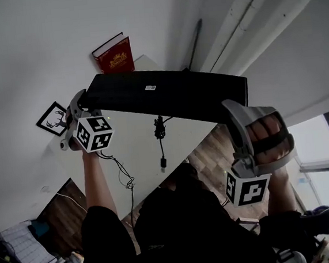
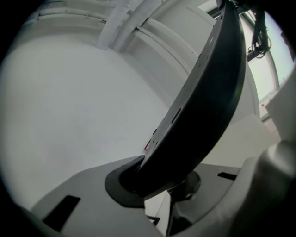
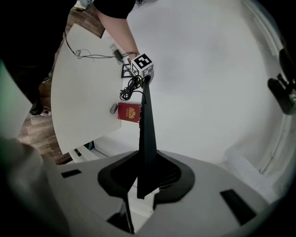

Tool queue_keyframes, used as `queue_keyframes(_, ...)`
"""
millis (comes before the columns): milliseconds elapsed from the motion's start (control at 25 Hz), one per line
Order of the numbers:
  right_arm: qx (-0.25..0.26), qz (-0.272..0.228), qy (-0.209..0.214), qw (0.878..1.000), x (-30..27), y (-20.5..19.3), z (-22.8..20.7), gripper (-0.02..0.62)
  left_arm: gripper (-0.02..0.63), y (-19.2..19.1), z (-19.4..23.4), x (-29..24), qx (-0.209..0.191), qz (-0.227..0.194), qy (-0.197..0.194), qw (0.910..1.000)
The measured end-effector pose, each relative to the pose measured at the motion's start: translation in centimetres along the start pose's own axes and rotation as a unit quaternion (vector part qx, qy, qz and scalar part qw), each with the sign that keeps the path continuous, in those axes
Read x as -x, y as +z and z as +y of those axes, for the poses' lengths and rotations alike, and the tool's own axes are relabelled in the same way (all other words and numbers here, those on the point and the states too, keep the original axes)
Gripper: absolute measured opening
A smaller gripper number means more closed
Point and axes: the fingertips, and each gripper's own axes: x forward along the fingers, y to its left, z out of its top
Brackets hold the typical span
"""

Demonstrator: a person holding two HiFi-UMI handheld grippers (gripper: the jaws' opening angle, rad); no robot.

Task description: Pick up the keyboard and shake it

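The black keyboard (image 1: 167,96) is up in the air above the white table (image 1: 135,159), its flat underside with a small white label facing the head view. My left gripper (image 1: 84,105) is shut on its left end, my right gripper (image 1: 230,109) on its right end. In the left gripper view the keyboard (image 2: 208,92) runs up and to the right from between the pads of the left gripper (image 2: 152,180). In the right gripper view the keyboard (image 3: 148,139) shows edge-on, pinched in the right gripper (image 3: 143,178), with the left gripper's marker cube (image 3: 142,65) at its far end.
A red book (image 1: 114,56) leans against the wall at the table's far edge, with a framed deer picture (image 1: 53,118) to its left. The keyboard's cable (image 1: 160,140) hangs down and trails over the table. There is wooden floor below and a window at the right.
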Motion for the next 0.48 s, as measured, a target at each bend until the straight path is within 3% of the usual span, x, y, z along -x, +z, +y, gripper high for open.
queue_keyframes(200, 0.014, -0.010, -0.023, 1.000, 2.0, 0.7, -0.7, 0.103, 0.078, 1.8, 0.0, -0.5, -0.011, -0.033, -0.014, 0.9993)
queue_keyframes(480, -0.052, -0.016, -0.009, 0.998, -1.6, -2.1, -0.6, 0.100, 0.078, 0.8, 2.5, 4.0, -0.059, -0.027, 0.048, 0.9967)
